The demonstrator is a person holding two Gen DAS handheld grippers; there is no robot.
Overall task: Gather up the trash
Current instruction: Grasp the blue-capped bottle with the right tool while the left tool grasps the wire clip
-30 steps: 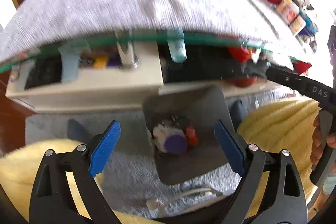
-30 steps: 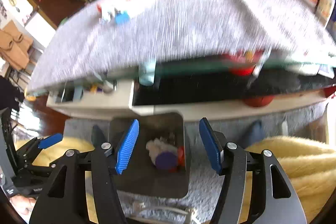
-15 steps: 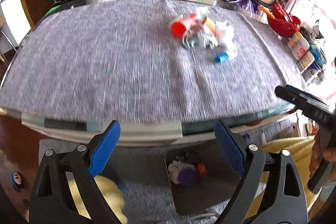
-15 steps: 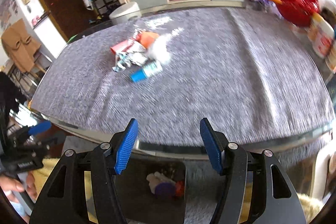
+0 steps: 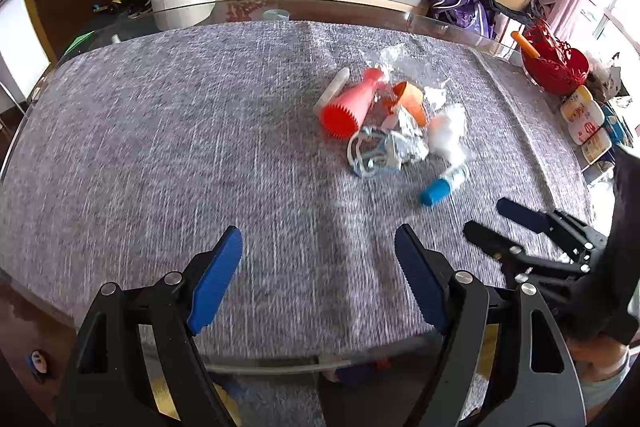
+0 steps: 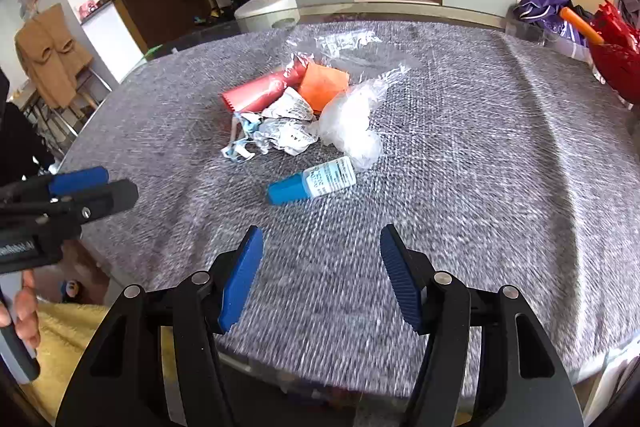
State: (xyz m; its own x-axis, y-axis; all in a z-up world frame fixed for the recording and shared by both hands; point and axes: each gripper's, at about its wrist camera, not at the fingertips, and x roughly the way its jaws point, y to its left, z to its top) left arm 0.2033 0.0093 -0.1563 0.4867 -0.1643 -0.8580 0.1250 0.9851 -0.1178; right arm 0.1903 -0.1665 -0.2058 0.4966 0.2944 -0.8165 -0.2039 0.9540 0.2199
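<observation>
My left gripper [image 5: 318, 277], jaws just narrowing, and right gripper [image 6: 320, 267] both gape empty above the grey woven tablecloth [image 5: 160, 147]; the heap of crumpled wrappers and plastic trash [image 6: 296, 107] lies well ahead.

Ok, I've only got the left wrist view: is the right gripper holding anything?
Observer: No. Its own camera shows the right gripper open, with only grey cloth between the pads.
Operator: What lies straight ahead of it?
Observer: The bottle, on its side with the blue cap pointing to that view's left, well clear of the fingertips.
Operator: Anything off to the side that I can't see?
Observer: A tan coat hangs at the room's far left, away from the table.
</observation>
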